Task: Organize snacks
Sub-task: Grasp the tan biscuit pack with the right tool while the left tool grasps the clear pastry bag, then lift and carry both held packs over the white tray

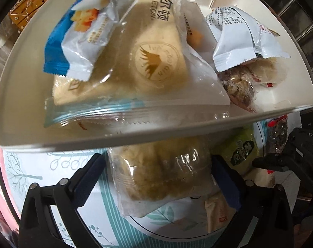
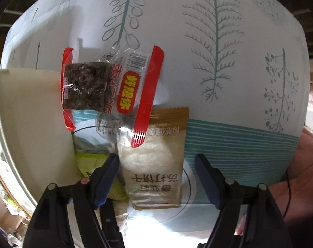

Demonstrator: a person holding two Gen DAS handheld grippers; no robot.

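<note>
- Tongs first: the left gripper (image 1: pixel 158 177) has a clear-wrapped crumbly pastry (image 1: pixel 160 173) sitting between its fingers; the left pad stands a little off the wrapper and the right pad is at its edge, so I cannot tell whether the jaws are clamped on it.
- The right gripper (image 2: pixel 156 177) is spread wide, with a tan cracker packet (image 2: pixel 154 165) lying between its fingers, close to the left pad and well apart from the right one.
- Just left of the right gripper's left finger, a green packet (image 2: pixel 94 161) lies partly hidden under the finger.
- Beyond the tan packet, a red-edged clear packet with a dark bar (image 2: pixel 106 88) overlaps the tan packet's far end.
- All of this rests on a tablecloth printed with teal plants (image 2: pixel 218 51).
- Directly ahead of the left gripper, the near wall of a white tray (image 1: pixel 53 142) crosses the view above the pastry.
- Inside the tray, from near to far: a large clear bag of bread (image 1: pixel 135 68), a blue-and-white packet (image 1: pixel 78 39) lying on it to the left, and a white packet (image 1: pixel 239 39) to the right.
</note>
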